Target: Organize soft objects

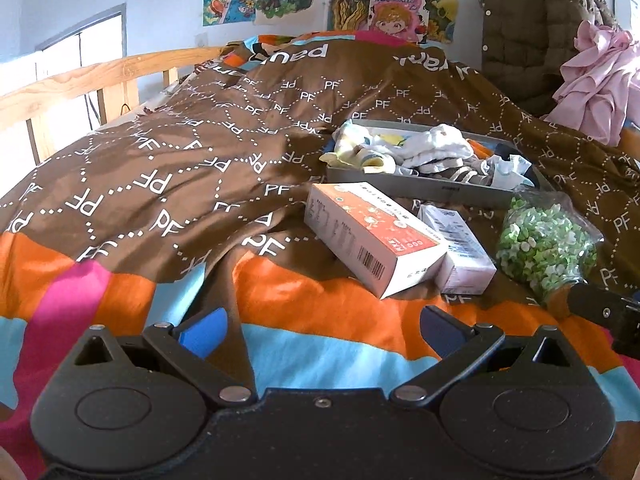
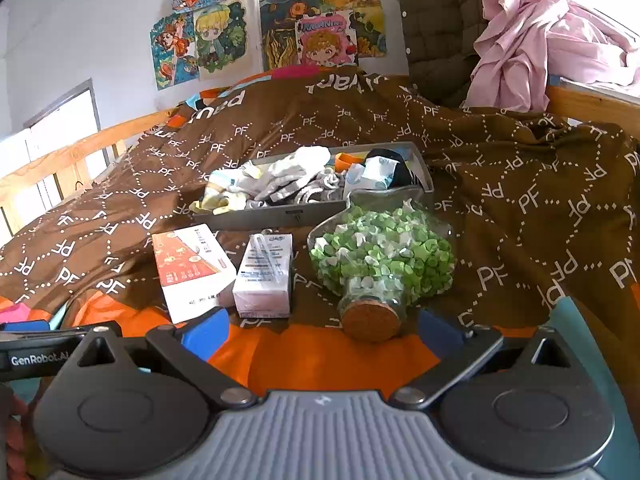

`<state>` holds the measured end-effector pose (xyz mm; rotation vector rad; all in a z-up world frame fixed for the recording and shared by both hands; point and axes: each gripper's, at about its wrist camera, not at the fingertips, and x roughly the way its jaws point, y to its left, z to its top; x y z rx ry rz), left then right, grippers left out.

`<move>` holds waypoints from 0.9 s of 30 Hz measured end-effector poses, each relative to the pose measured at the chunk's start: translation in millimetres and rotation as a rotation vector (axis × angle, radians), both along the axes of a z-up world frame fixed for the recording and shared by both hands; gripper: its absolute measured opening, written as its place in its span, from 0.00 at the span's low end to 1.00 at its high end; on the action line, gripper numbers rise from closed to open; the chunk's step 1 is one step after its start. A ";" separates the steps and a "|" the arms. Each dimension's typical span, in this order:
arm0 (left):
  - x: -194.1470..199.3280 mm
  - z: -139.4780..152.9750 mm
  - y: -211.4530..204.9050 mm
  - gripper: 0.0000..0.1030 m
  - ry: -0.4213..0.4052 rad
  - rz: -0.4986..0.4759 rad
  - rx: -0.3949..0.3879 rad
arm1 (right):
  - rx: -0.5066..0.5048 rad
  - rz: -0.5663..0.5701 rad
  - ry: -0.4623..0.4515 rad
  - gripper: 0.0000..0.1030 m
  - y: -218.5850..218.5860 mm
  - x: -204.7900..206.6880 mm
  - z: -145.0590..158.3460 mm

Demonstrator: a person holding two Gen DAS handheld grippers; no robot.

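Note:
A grey tray [image 1: 448, 191] [image 2: 256, 220] lies on the bed with a heap of socks and small cloths [image 1: 420, 148] [image 2: 280, 180] in it, white, yellow and grey, plus dark ones at its right end. My left gripper [image 1: 324, 330] hovers open over the orange and blue stripes of the quilt, well short of the tray, nothing between its blue fingers. My right gripper [image 2: 320, 334] is open too, low over the quilt, with the cork [image 2: 370, 320] of a glass bottle lying between its fingertips' line.
In front of the tray lie an orange-and-white box [image 1: 372, 240] [image 2: 188, 268], a small white carton [image 1: 456, 252] [image 2: 266, 276] and a glass bottle of green paper stars [image 1: 548, 240] [image 2: 384, 256]. A wooden rail [image 1: 80, 80] runs left. A pink garment [image 2: 532, 48] and quilted coat hang at the back right.

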<state>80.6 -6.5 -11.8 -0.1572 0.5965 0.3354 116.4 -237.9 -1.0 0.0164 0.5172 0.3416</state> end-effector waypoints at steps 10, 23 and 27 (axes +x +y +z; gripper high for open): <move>-0.2 -0.3 -1.1 0.99 0.002 -0.001 0.002 | -0.011 -0.009 0.014 1.00 -0.2 2.3 -2.6; -1.4 -4.2 -1.4 0.99 0.021 0.004 0.015 | -0.012 -0.009 0.041 1.00 0.1 4.8 -5.1; -1.2 -3.9 -1.4 0.99 0.021 0.004 0.015 | -0.011 -0.006 0.047 1.00 0.4 5.2 -5.4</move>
